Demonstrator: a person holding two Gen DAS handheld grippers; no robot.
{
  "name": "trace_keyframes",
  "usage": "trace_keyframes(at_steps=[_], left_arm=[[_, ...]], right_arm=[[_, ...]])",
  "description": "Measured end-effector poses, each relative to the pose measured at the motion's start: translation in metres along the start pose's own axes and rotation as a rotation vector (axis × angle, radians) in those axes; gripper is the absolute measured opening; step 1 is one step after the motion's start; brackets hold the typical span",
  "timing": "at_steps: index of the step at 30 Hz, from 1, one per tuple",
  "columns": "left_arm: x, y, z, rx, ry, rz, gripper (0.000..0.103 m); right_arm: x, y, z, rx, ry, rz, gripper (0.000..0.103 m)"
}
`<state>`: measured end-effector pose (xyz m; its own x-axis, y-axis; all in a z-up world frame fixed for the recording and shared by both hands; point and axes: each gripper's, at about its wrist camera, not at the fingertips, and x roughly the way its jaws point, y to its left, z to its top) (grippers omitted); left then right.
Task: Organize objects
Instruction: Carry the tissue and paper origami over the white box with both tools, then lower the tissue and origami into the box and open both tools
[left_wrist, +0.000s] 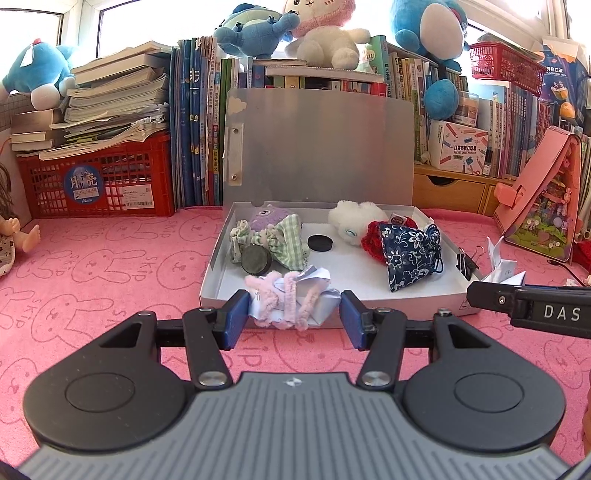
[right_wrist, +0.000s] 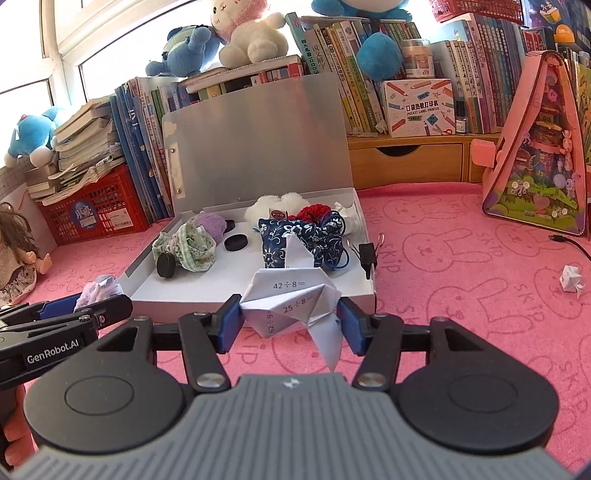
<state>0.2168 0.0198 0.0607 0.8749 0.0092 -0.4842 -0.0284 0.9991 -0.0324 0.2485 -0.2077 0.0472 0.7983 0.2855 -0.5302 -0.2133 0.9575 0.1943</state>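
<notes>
- The tabletop (right_wrist: 461, 258), under a pink bunny-print cloth, carries everything; books and plush toys crowd the back.
- The white box (left_wrist: 406, 295) stands open near the middle, its lid upright. It already holds a blue flowered pouch (left_wrist: 406, 254), a green checked pouch (left_wrist: 288, 240), a white plush toy (left_wrist: 354, 219), a red knitted piece (left_wrist: 373, 236) and two black discs (left_wrist: 320, 243), so most of the sorting looks done.
- The right claw (right_wrist: 291, 319) is partly open and clamped on a folded paper figure (right_wrist: 291, 299) printed with sums, held just before the box's near edge.
- The left claw (left_wrist: 291, 319) is partly open too, gripping a crumpled paper bundle wrapped in pink fuzzy wire (left_wrist: 291, 299), also at the near edge.
- Both pieces have yet to go in.
- A small folded paper (right_wrist: 571, 280) lies on the cloth well to the right, seemingly left to collect.
- A black binder clip (right_wrist: 367, 254) sits on the box's right wall.
</notes>
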Motion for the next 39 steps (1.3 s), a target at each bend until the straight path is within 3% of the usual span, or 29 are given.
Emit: trace_keyframes(at_steps=[17,39], left_arm=[[0.064,0.008,0.027,-0.013,0.004,0.036,0.060],[0.100,0.008,0.026,0.002,0.048,0.035,0.060]], right_arm=[[0.043,0.001,0.027,-0.019,0.017,-0.043,0.070],[0.084,0.004,0.023,-0.019,0.080,-0.031,0.070]])
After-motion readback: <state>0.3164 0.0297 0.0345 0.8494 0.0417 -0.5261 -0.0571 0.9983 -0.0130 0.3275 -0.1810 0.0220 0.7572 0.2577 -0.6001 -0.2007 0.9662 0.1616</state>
